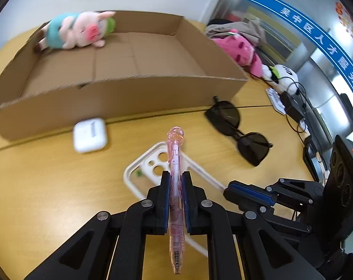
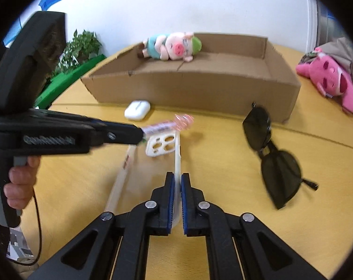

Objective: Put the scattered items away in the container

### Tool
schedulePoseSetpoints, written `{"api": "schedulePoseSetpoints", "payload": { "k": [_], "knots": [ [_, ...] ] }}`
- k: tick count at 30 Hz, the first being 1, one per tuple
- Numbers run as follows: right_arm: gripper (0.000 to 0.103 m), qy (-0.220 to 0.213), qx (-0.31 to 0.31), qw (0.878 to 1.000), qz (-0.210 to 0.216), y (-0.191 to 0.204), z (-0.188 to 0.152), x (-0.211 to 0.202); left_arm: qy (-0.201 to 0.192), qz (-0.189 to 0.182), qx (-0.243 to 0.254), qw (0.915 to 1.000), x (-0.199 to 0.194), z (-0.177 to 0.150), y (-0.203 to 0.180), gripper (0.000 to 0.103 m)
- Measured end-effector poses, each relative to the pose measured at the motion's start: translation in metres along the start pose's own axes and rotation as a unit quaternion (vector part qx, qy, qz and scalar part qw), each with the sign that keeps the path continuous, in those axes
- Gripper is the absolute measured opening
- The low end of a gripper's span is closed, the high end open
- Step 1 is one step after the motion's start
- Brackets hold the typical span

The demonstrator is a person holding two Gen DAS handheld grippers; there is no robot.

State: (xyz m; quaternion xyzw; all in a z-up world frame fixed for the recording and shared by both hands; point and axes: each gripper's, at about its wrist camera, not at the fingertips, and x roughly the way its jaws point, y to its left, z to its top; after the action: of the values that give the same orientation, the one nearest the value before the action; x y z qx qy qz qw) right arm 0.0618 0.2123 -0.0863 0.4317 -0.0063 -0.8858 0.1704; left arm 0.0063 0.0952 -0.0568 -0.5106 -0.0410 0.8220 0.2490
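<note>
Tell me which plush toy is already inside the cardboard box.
The pig plush in the teal shirt, lying on its side at the box's far wall. The bright pink plush lies outside, on the table right of the box.

There were two grippers: the left gripper [image 1: 175, 179], with one pink pen [image 1: 175, 163] between its jaws, and the right gripper [image 2: 177, 182], with one clear phone case [image 2: 162, 143] between its own. Beyond the jaws lay one cardboard box [image 2: 199, 88], one white earbud case [image 2: 137, 109] and one pair of sunglasses [image 2: 270, 154]. I counted three plush toys: one pig [image 2: 171, 46] inside the box, one pink plush [image 2: 330, 81] and one white plush [image 1: 282, 78] beyond it to the right.
</note>
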Motion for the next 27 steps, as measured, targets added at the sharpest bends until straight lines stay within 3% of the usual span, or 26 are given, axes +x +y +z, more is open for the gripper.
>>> {"api": "schedulePoseSetpoints", "payload": {
  "k": [13,16,18,23,27],
  "knots": [
    [0.005,0.01,0.012,1.0,-0.011,-0.011,-0.015,-0.006,-0.002,-0.024,-0.012,0.9996,-0.003,-0.014,0.001,0.01],
    [0.004,0.015,0.021,0.999,-0.021,-0.021,-0.023,-0.012,-0.01,-0.036,-0.007,0.9993,-0.005,-0.019,-0.007,0.026],
    [0.003,0.024,0.028,0.999,-0.025,-0.028,-0.029,-0.015,-0.007,-0.042,-0.005,0.9991,-0.002,-0.022,-0.011,0.055],
    [0.003,0.032,0.048,0.998,-0.028,-0.042,-0.038,-0.019,0.024,-0.054,0.004,0.9983,0.015,-0.023,-0.03,0.058],
    [0.004,0.028,0.038,0.999,-0.014,-0.04,-0.037,-0.022,0.045,-0.025,-0.008,0.9986,0.022,-0.025,-0.033,0.055]
  ]
}}
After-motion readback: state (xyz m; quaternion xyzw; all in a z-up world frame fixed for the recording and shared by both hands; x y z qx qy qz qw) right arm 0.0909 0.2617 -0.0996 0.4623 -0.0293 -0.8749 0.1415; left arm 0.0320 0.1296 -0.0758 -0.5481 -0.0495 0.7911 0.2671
